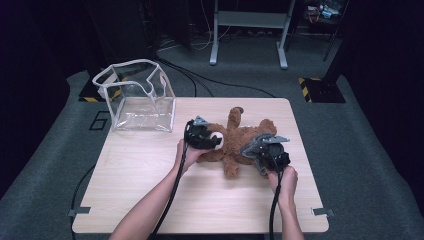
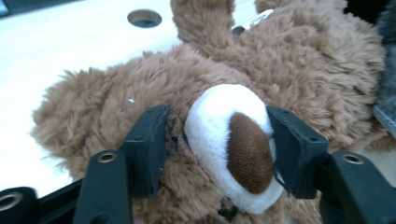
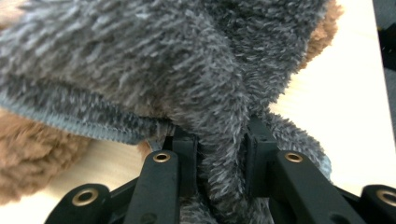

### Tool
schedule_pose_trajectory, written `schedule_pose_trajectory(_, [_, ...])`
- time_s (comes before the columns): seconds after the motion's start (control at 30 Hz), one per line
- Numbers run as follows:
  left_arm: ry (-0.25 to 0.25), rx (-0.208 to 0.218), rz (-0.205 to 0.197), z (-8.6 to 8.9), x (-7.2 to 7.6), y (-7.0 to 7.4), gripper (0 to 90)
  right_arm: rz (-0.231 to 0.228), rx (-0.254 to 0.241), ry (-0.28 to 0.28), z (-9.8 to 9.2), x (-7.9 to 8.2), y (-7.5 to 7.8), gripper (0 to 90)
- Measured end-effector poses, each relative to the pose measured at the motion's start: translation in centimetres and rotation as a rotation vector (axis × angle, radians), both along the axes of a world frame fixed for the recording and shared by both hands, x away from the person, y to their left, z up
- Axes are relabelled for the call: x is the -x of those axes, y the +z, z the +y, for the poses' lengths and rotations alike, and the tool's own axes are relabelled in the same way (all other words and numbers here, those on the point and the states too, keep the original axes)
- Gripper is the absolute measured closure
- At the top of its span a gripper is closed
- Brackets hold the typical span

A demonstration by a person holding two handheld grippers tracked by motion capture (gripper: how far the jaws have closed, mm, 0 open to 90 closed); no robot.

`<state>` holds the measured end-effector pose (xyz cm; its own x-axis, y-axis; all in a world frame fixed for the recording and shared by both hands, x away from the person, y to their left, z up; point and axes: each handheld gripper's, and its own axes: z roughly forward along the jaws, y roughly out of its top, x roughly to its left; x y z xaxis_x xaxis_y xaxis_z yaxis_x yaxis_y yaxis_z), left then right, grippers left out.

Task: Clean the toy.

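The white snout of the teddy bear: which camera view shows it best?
The left gripper view: the white snout with its brown nose sits close and sharp between the left gripper jaws. The high view shows a small white patch; the right gripper view shows grey and brown fur.

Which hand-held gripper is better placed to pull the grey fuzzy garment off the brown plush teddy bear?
Right. The right hand-held gripper is shut on a fold of the grey fuzzy garment; the left hand-held gripper only straddles the brown plush teddy bear's white snout.

Prob. a "6" on the floor mat [image 1: 99, 121], no other txt
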<state>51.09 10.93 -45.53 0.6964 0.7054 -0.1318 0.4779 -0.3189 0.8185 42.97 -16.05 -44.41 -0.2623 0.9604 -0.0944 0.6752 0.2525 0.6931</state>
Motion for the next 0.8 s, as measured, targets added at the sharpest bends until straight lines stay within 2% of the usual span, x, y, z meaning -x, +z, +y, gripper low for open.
schedule_pose_trajectory(0.17, [0.004,-0.049,-0.093,-0.4,1.7,0.4,31.4,0.027,-0.029,-0.017,-0.3,-0.4,0.0,71.3])
schedule_pose_trajectory(0.3, [-0.001,-0.047,-0.137,-0.4,3.2,0.5,27.3,0.035,-0.04,-0.029,-0.6,-0.6,0.0,71.4])
schedule_pose_trajectory(0.37, [0.002,-0.086,-0.177,-0.4,4.1,0.3,26.4,0.039,-0.04,-0.031,-0.7,-0.8,-0.1,71.4])
schedule_pose_trajectory(0.47, [0.012,-0.127,-0.177,-0.5,4.3,-0.6,25.4,0.054,-0.052,-0.045,-0.7,-1.2,0.0,71.4])
schedule_pose_trajectory(0.6, [0.03,-0.135,-0.177,-0.7,3.9,-1.3,25.5,0.057,-0.067,-0.053,-1.0,-1.7,0.0,71.3])
schedule_pose_trajectory(0.67, [0.032,-0.176,-0.185,-1.1,3.9,-1.4,27.7,0.059,-0.064,-0.053,-1.0,-1.9,0.0,71.2])
schedule_pose_trajectory(0.7, [0.038,-0.197,-0.192,-1.2,3.8,-1.5,32.3,0.06,-0.067,-0.055,-0.9,-1.9,0.0,71.1])
schedule_pose_trajectory(0.8, [0.049,-0.182,-0.165,-1.0,3.3,-1.6,37.7,0.035,-0.056,-0.055,-0.9,-1.6,0.3,70.9])
